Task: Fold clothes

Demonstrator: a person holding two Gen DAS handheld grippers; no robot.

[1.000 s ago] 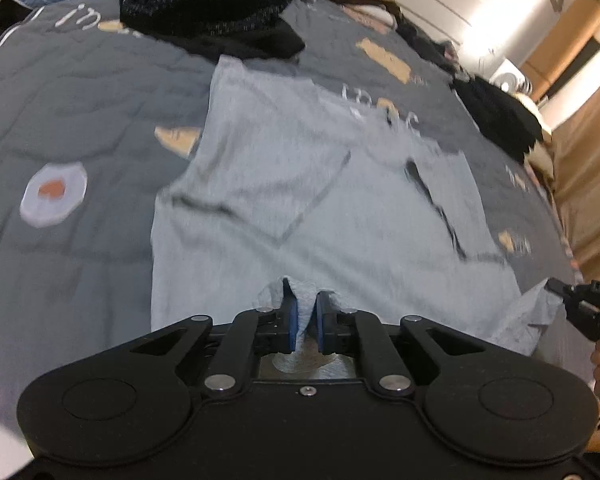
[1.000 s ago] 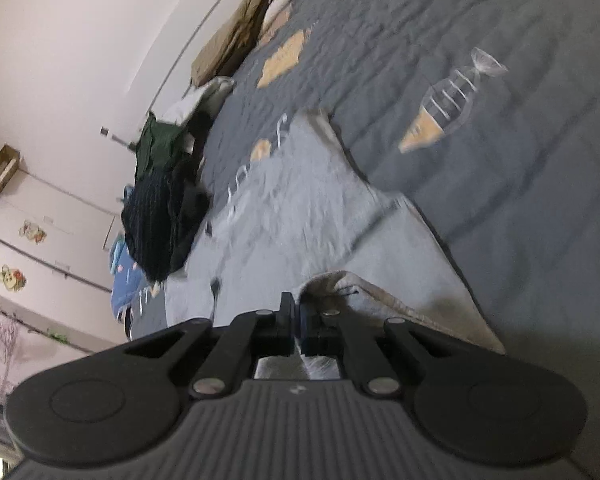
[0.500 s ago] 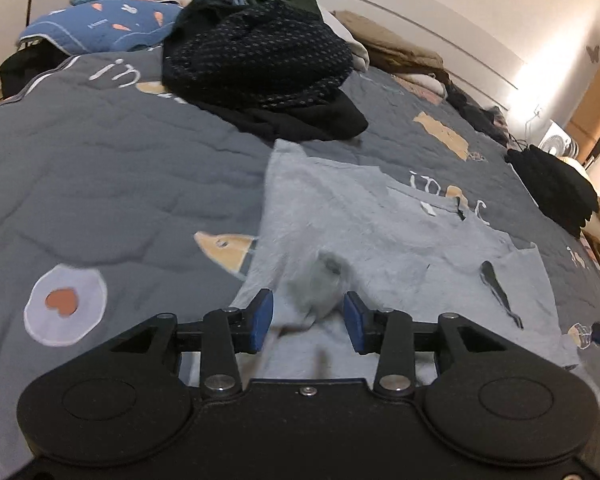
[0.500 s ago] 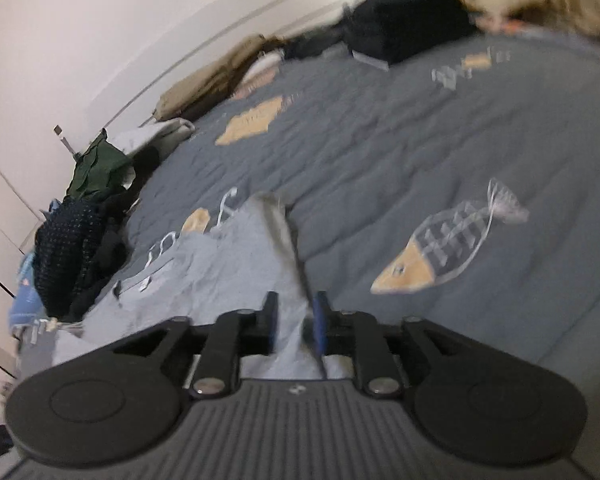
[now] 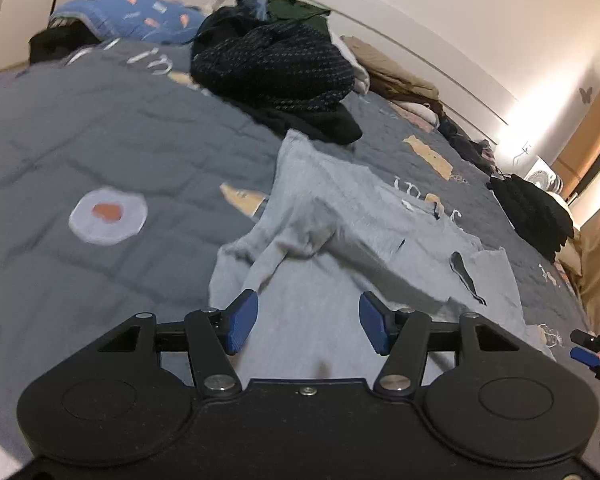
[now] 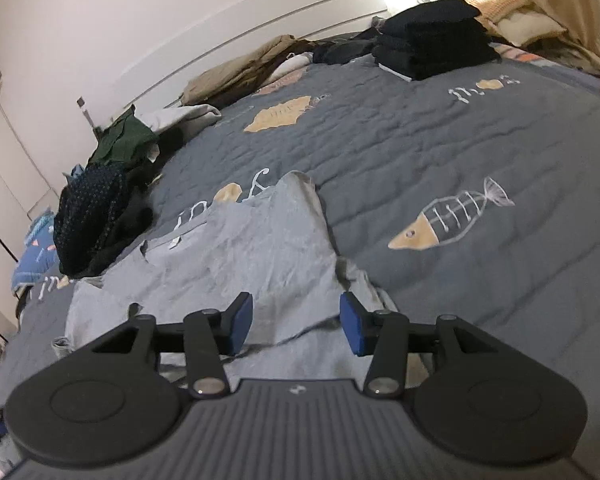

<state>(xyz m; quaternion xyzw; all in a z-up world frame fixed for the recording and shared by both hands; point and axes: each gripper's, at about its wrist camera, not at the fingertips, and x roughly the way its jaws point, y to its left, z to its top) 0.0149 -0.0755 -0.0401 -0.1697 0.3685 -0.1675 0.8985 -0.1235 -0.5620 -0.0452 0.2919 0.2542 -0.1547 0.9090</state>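
A light grey garment [image 5: 340, 248] lies spread on the dark grey bed cover, with a fold of cloth lying rumpled across its middle. My left gripper [image 5: 308, 322] is open and empty just above the garment's near edge. In the right wrist view the same grey garment [image 6: 240, 248] lies ahead, its right edge turned over. My right gripper [image 6: 296, 322] is open and empty over that near right edge. The right gripper's tip also shows at the far right of the left wrist view [image 5: 592, 350].
A heap of dark clothes [image 5: 276, 68] sits at the far side of the bed, beyond the garment. A folded black stack [image 6: 432, 40] lies at the far right. Tan clothes [image 6: 240, 72] lie along the wall. A blue patterned pillow [image 5: 132, 16] is at the far left.
Both grippers were shut on the grey garment's edge a second ago. Both have opened and let it go, and the carried edge now lies folded over the garment.
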